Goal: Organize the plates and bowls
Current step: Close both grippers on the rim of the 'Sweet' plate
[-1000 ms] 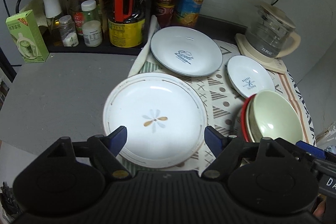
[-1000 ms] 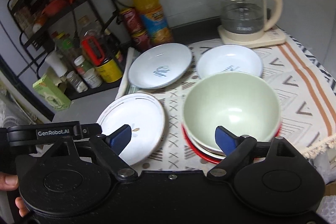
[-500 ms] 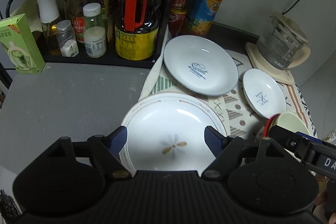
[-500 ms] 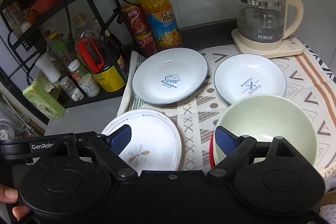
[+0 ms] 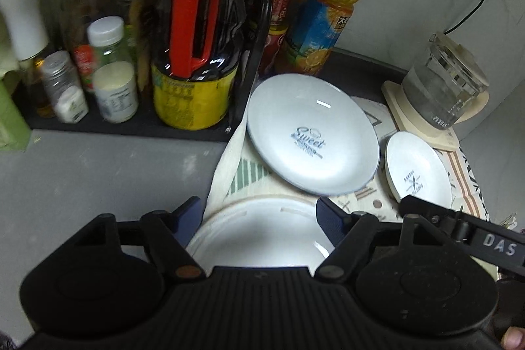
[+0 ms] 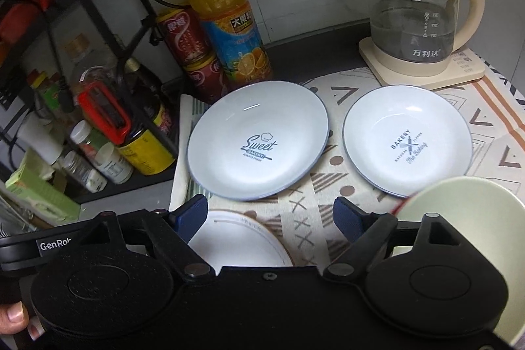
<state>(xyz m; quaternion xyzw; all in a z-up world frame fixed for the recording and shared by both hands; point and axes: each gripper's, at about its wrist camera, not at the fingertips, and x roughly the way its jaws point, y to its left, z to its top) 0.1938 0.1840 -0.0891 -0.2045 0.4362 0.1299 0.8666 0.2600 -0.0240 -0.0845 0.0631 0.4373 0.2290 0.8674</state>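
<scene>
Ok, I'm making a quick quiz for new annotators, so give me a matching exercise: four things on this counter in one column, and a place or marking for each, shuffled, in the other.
Column one:
1. Larger blue-rimmed plate
2. Smaller blue-rimmed plate
3. Green bowl
4. Glass kettle

Column two:
A. On a cream base at the back right
B. Printed "Sweet"
C. Nearest the right gripper's right finger, red rim beneath it
D. Printed "Bakery", with crossed tools

Pairs: 1-B, 2-D, 3-C, 4-A
</scene>
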